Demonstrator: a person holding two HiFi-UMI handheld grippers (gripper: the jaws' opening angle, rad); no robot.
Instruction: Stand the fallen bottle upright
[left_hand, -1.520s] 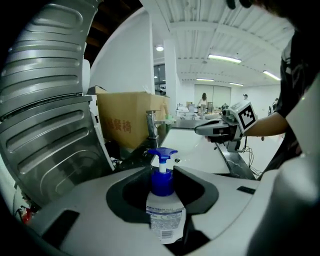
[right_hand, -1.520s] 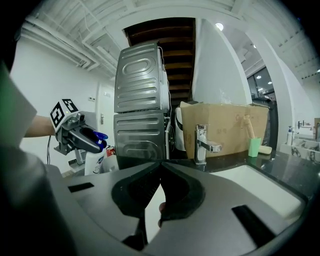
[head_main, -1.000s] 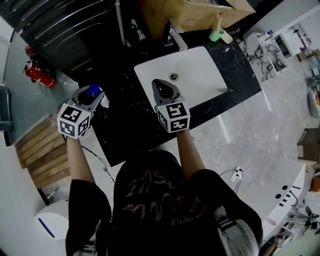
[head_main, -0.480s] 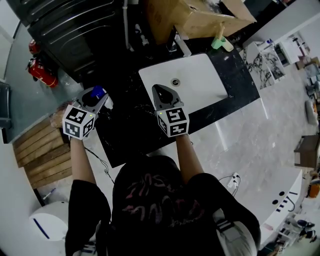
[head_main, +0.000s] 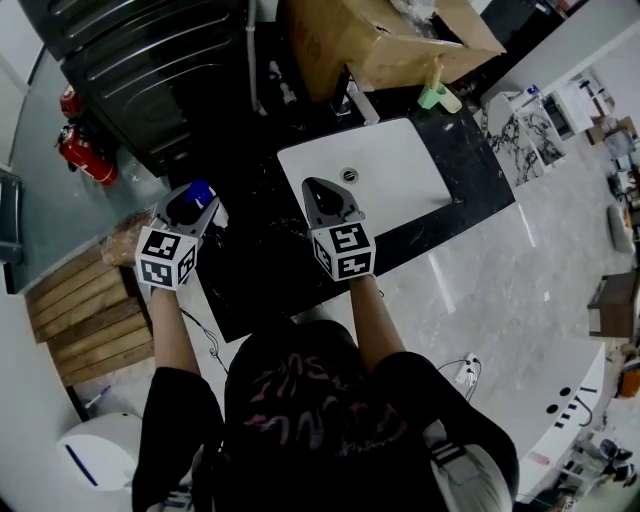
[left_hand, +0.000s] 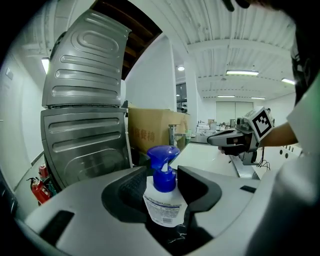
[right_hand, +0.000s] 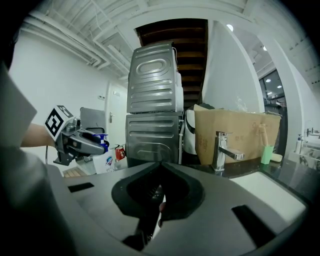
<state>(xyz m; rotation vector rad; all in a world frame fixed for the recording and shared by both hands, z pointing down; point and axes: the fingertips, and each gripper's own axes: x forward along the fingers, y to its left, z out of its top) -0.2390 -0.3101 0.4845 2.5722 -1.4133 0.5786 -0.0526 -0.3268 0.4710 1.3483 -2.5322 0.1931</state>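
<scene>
Standing upright on the black counter (head_main: 262, 262), the bottle (left_hand: 161, 207) sits between your left gripper's (left_hand: 162, 172) jaws, which have just been opening. The right gripper (right_hand: 160, 167) is closed and empty. Only backing away seems left.

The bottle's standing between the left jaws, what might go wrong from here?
The jaws of the left gripper have just been opening, with the bottle upright between them. Pulled back askew, a jaw may clip the spray head and topple it. It seems close to the edge of the counter, so a knock might send it off.
</scene>
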